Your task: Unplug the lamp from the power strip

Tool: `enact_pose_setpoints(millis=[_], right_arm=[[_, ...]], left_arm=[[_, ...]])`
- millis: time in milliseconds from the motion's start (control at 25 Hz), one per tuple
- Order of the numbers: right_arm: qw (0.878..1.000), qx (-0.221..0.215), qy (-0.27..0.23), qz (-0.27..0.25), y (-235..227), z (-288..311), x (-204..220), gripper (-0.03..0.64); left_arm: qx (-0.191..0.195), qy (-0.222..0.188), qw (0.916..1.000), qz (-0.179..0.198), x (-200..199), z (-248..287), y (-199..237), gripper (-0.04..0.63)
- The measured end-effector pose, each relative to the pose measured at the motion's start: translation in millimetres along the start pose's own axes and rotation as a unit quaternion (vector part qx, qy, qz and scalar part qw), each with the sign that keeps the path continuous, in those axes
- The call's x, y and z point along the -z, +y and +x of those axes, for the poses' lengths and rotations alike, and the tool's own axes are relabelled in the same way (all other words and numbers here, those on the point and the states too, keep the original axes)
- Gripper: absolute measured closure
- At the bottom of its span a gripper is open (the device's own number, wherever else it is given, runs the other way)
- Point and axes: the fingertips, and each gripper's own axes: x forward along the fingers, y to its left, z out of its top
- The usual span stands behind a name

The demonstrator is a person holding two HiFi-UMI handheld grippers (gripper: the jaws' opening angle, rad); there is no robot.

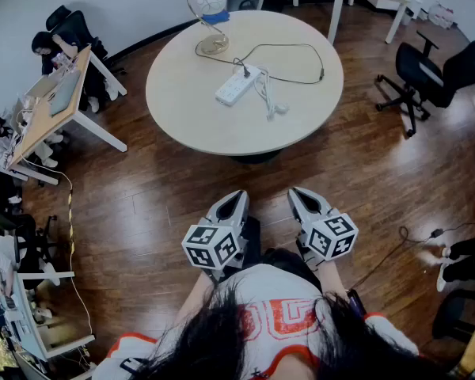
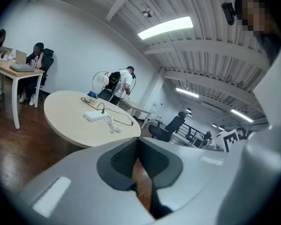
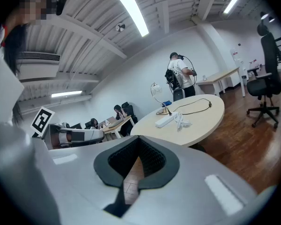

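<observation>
A round beige table (image 1: 190, 117) holds a lamp (image 1: 210, 14) with a curved arm at its far side. The white power strip (image 1: 239, 84) lies near the middle, a black plug in its far end, and a black cord (image 1: 301, 50) loops to the right. A bundled white cord (image 1: 271, 101) lies beside the strip. My left gripper (image 1: 236, 199) and right gripper (image 1: 300, 195) hang close to my body, well short of the table, both shut and empty. The strip (image 2: 94, 116) and lamp (image 2: 99, 82) show far off in the left gripper view, as do the strip (image 3: 165, 121) and lamp (image 3: 155, 95) in the right gripper view.
Wooden floor separates me from the table. Black office chairs (image 1: 427, 74) stand at the right. A desk (image 1: 55, 105) with seated people is at the left. A person (image 3: 180, 76) stands beyond the table. Cables (image 1: 412, 240) lie on the floor to my right.
</observation>
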Motion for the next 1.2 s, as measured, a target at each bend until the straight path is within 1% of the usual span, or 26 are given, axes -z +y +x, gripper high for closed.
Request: enact_pose_setpoints(millis=[160, 240, 320, 520, 640, 760, 880, 1040, 1200], right_arm=[[1.0, 0.028, -0.013, -0.005, -18, 12, -15, 0.617], [0.999, 0.034, -0.021, -0.008, -22, 26, -25, 0.617], [0.999, 0.031, -0.018, -0.011, -22, 48, -34, 0.617], [1.0, 0.006, -0.004, -0.024, -6, 112, -57, 0.617], [0.999, -0.003, 0.001, -0.032, 2, 145, -72, 0.617], [0.999, -0.001, 0.007, -0.034, 5, 171, -78, 0.617], [0.999, 0.013, 0.01, -0.032, 0, 189, -82, 0.617], [0.999, 0.035, 0.011, -0.032, -10, 201, -86, 0.617], [0.998, 0.047, 0.021, -0.034, -12, 205, -87, 0.617]], left_arm=[[-0.003, 0.001, 1.0, 0.0, -9, 13, 10, 0.595], [-0.004, 0.004, 1.0, 0.0, -18, 21, 22, 0.595], [-0.007, 0.003, 1.0, -0.003, -31, 29, 38, 0.595], [-0.019, -0.017, 0.9997, -0.005, -77, 44, 86, 0.595], [-0.02, -0.022, 0.9996, -0.004, -102, 53, 111, 0.595], [-0.015, -0.018, 0.9997, -0.002, -118, 62, 133, 0.595], [-0.002, -0.013, 0.9999, -0.003, -129, 75, 149, 0.595], [0.022, -0.007, 0.9997, -0.007, -136, 93, 160, 0.595], [0.027, -0.001, 0.9995, -0.018, -139, 106, 171, 0.595]])
